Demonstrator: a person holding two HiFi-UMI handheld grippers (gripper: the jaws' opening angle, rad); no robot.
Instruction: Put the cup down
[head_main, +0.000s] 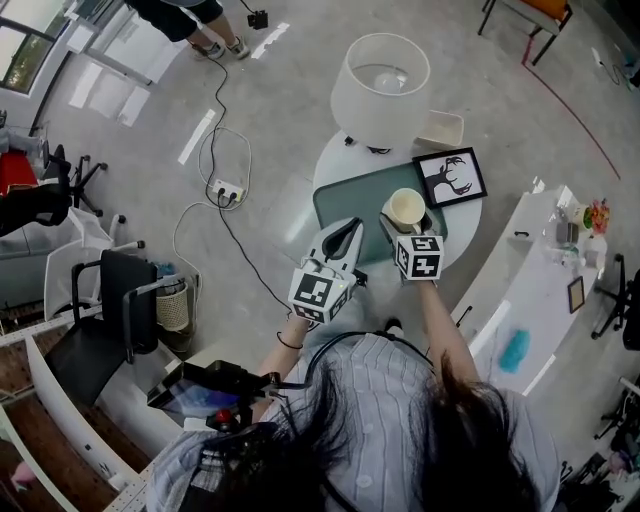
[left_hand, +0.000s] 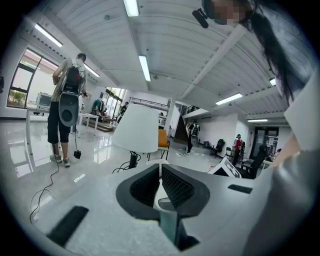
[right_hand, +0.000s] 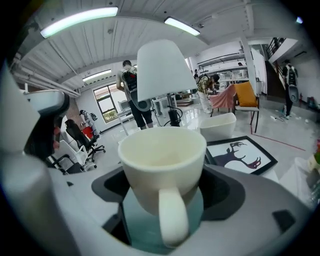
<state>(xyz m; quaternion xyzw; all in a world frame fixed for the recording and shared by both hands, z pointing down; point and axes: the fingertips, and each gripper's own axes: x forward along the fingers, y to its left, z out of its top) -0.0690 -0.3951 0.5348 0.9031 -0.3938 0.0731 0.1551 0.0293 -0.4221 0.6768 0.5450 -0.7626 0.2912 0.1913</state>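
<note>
A cream cup (head_main: 406, 208) (right_hand: 162, 160) stands upright between the jaws of my right gripper (head_main: 406, 216) (right_hand: 165, 186), which is shut on it. Its handle points back at the camera. It is over the right part of the green mat (head_main: 345, 200) on the round white table (head_main: 328, 165). I cannot tell whether its base touches the mat. My left gripper (head_main: 351, 227) (left_hand: 161, 172) hovers over the mat's near left edge, jaws together with nothing in them.
A white lamp (head_main: 380, 88) (right_hand: 159, 67), a small white tray (head_main: 440, 128) and a framed deer picture (head_main: 450, 177) (right_hand: 240, 155) crowd the table's far side. A power strip with cables (head_main: 227, 190) lies on the floor. A white counter (head_main: 540, 290) stands right.
</note>
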